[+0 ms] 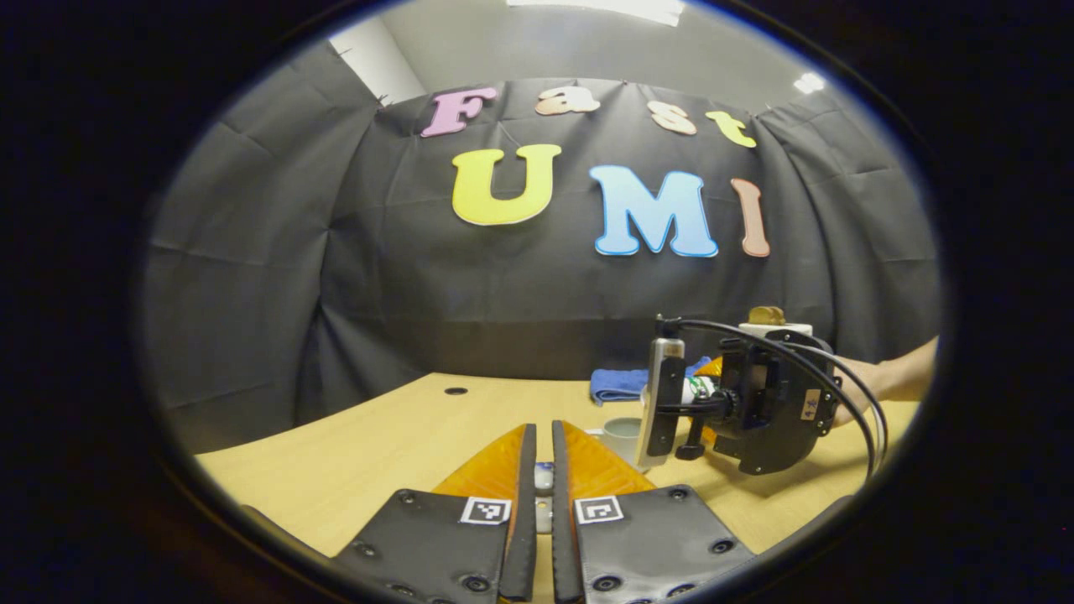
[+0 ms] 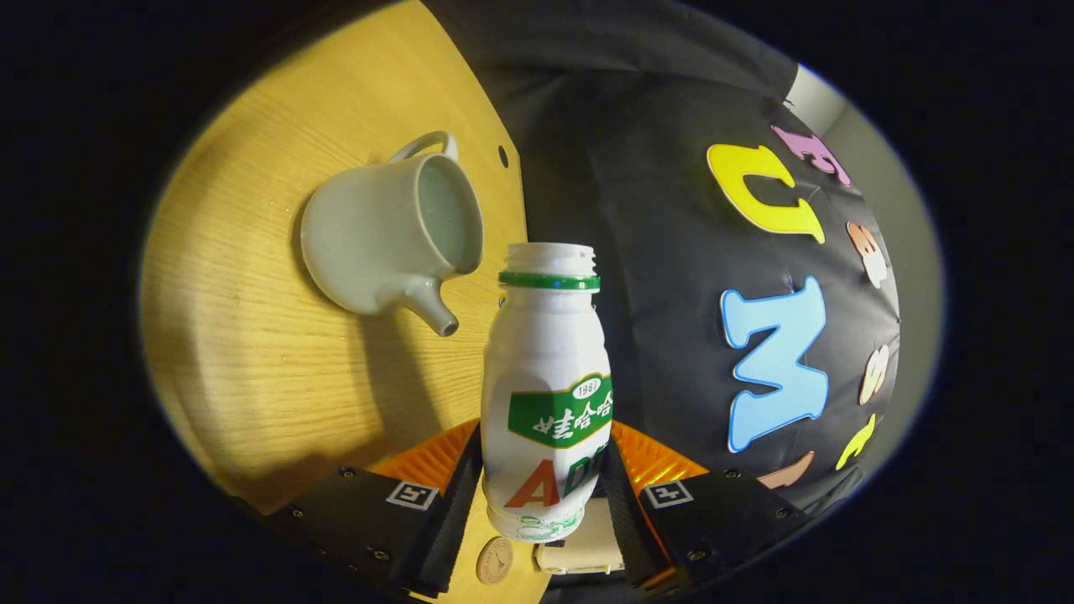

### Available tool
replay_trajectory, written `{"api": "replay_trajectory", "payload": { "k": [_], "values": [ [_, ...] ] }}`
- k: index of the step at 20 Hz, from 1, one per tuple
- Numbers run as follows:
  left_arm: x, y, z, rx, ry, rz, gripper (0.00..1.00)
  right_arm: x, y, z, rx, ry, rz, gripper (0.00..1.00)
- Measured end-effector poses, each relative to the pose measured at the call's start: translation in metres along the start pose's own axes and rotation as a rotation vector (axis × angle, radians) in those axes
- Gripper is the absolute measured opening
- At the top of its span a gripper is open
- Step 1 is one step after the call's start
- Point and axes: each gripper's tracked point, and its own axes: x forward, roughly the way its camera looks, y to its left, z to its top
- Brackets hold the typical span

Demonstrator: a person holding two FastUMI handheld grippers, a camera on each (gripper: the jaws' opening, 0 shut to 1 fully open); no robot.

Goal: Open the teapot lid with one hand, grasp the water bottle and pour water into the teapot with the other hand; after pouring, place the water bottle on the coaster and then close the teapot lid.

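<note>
In the right gripper view, the right gripper (image 2: 544, 482) sits at the bottom centre of the frame with its two fingers pressed against either side of a white water bottle (image 2: 545, 377), which fills the gap between them. The bottle has a green band at its neck, a green label around its middle, and no cap on its open mouth, which lies in the middle of the frame close to the teapot. The whole scene appears rolled sideways here, so the wooden table (image 2: 252, 335) takes up the left half of the frame. On it, in the upper left, stands the pale teapot (image 2: 382, 239), lid off, its open top facing right, its handle toward the top of the frame and its spout pointing to the lower right, toward the bottle. A small round coaster (image 2: 495, 560) shows at the bottom edge, just left of the bottle's base. In the left gripper view, the left gripper (image 1: 544, 478) lies at the bottom centre, its fingers nearly together around a small pale object; whether that is the teapot lid, I cannot tell. At right of centre the other gripper is seen from behind, held by a hand (image 1: 889, 382). A folded blue cloth (image 1: 621, 384) lies on the table behind it.
</note>
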Motion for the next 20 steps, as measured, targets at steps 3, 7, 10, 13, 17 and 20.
{"api": "replay_trajectory", "payload": {
  "k": [3, 7, 10, 13, 17, 20],
  "values": [
    [-0.001, -0.002, -0.001, 0.000, 0.001, -0.001, 0.19, 0.001, -0.001, 0.003, -0.043, -0.010, 0.004, 0.74],
    [-0.003, -0.005, -0.001, 0.012, 0.002, -0.003, 0.19, 0.002, -0.007, 0.004, -0.103, -0.016, -0.009, 0.74],
    [-0.002, -0.005, -0.002, 0.015, 0.013, 0.000, 0.19, 0.002, -0.011, 0.007, -0.162, -0.021, -0.016, 0.74],
    [-0.003, -0.005, -0.007, 0.011, 0.029, 0.010, 0.18, 0.003, -0.012, 0.008, -0.211, -0.027, -0.010, 0.74],
    [-0.004, -0.004, -0.011, 0.010, 0.040, 0.008, 0.19, 0.005, -0.017, 0.010, -0.271, -0.030, -0.014, 0.72],
    [-0.005, -0.004, -0.008, 0.001, 0.031, 0.001, 0.19, 0.007, -0.021, 0.011, -0.304, -0.032, -0.022, 0.72]
  ]
}}
